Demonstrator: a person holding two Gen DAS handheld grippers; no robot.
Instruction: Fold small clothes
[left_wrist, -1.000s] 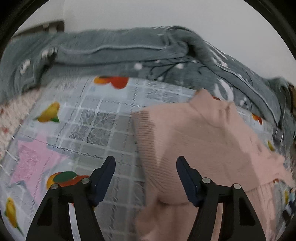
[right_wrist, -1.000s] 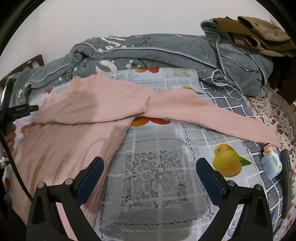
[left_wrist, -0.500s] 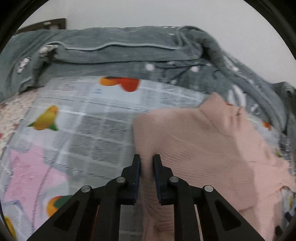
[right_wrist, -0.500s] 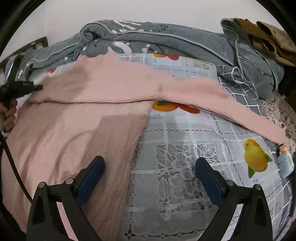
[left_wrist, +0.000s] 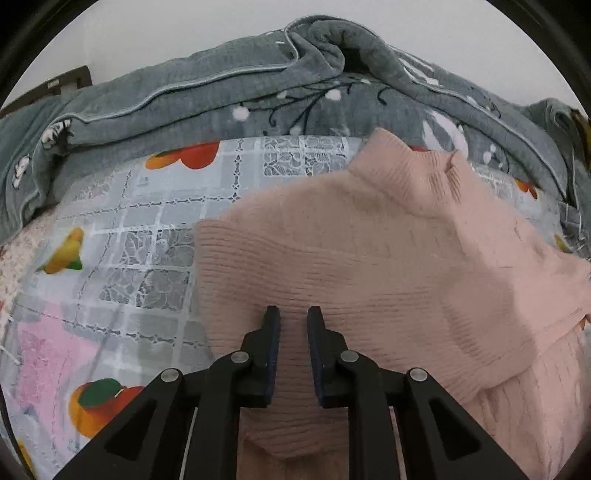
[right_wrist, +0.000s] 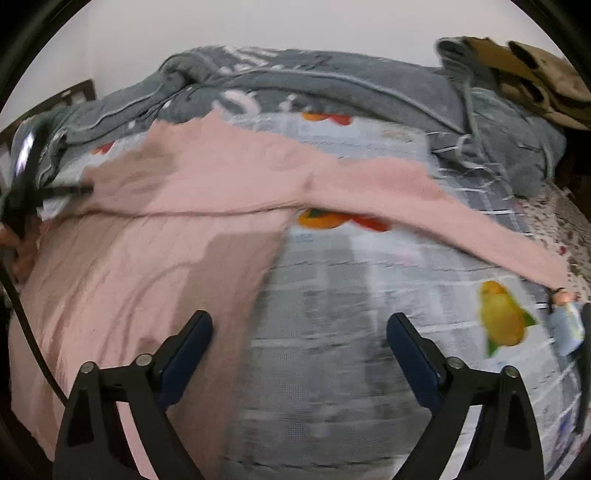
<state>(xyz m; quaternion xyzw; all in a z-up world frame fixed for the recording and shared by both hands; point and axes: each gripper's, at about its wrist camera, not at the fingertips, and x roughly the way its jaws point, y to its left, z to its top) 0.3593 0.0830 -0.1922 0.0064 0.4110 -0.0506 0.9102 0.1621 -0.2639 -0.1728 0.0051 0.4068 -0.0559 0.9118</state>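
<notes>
Pinching a fold of the pink sweater (left_wrist: 369, 258), the left gripper (left_wrist: 293, 317) has its jaws drawn close, knit bunched in the narrow gap between them; the grip sits on the garment's folded-over left part, at about 6 o'clock in the left wrist view. I judge this to be the sleeve-and-side fold, with the gripped fabric partway across the body. The next move likely calls for carrying that layer toward the garment's middle and laying it flat without dragging what lies beneath.

Across the bed, the right gripper (right_wrist: 299, 328) hangs wide open and empty above the sweater's right edge, one finger over the knit, the other over the printed sheet (right_wrist: 351, 332). The right sleeve (right_wrist: 424, 206) stretches out toward 3 o'clock, not yet folded.

The sweater is soft, ribbed, limp knit with a short stand-up collar (left_wrist: 406, 158). The sheet looks thin, gridded and fruit-printed; a thick grey quilt (left_wrist: 221, 96) lies rumpled at 12 o'clock.
</notes>
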